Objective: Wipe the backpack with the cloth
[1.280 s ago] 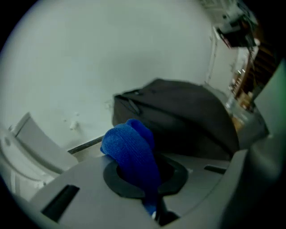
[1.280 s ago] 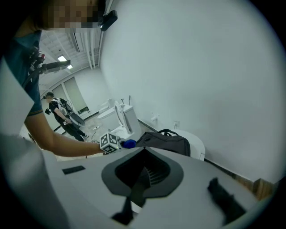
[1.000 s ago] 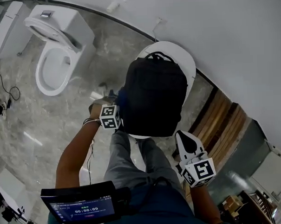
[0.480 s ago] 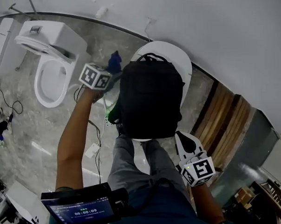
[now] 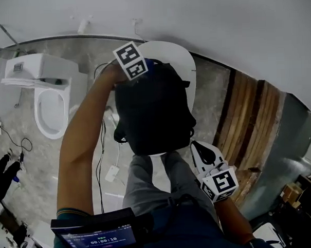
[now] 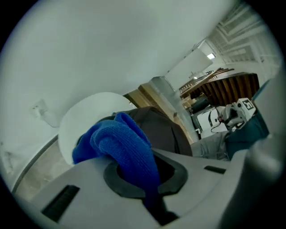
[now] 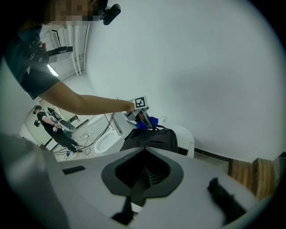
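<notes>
A black backpack stands upright on a white round toilet lid, close in front of the person's knees. My left gripper is at the backpack's top, by the carry handle, shut on a blue cloth. In the left gripper view the blue cloth bulges out of the shut jaws over the backpack. The right gripper view shows the cloth touching the top of the backpack. My right gripper hangs by the backpack's lower right corner, shut and empty.
An open white toilet stands to the left, with cables on the marble floor between it and the backpack. Wooden slats lie to the right. A white wall runs behind. Another person stands far off.
My left gripper has swung with the cloth from the backpack's lower left side up to its top. The right gripper has shifted only a little.
</notes>
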Available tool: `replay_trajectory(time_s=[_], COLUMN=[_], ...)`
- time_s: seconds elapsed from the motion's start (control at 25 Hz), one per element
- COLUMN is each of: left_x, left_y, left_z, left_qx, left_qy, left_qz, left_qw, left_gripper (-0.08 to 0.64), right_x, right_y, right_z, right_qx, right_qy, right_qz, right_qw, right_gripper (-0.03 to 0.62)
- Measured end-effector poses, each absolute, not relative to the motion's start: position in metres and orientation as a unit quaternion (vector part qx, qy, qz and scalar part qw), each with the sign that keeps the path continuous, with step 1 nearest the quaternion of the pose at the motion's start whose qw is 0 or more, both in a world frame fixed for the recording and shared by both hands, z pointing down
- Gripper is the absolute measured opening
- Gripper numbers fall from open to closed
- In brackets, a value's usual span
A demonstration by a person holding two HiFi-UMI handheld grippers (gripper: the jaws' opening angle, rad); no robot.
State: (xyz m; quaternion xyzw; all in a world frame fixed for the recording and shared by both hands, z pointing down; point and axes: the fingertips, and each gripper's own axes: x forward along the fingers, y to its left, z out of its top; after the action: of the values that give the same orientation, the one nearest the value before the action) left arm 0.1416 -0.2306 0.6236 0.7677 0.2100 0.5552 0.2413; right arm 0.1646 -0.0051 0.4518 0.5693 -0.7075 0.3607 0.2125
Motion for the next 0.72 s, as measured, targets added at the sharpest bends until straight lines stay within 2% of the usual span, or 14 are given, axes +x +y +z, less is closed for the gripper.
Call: replay_trajectory(time_s=[0.12,0.28,0.44,0.6,0.72], left_x=[0.192,0.223,0.241,0.258,0.241], left_y=[-0.168,-0.134,-0.128,-0.081,-0.043], left_z=[0.642,0.653,0.614,0.602,0.614], left_qx=[0.745,0.737,0.745,0.726,0.721], left_qy=[0.252,0.278,0.325,0.351,0.357], left_qz=[0.568,0.587,0.545,0.518,0.553], left_qw=[0.241,0.185,0.206,0.286,0.218], left_gripper=[0.017,0.017,0.017,0.017,0.017], right_x=[0.171,0.184,0.190,0.197,0.204], right_y=[-0.004,0.011,0.021,0.022,0.031], right_z=[0.446,0.451,0.458,0.454,0.453], right_qx=[0.576,0.592,0.601,0.611,0.621], right_qy=[-0.707,-0.691,-0.681,-0.678,-0.671], right_qz=[0.357,0.362,0.370,0.367,0.369], right_qw=[0.205,0.202,0.196,0.180,0.169], right_gripper=[0.002,0.000,0.002,0.002,0.001])
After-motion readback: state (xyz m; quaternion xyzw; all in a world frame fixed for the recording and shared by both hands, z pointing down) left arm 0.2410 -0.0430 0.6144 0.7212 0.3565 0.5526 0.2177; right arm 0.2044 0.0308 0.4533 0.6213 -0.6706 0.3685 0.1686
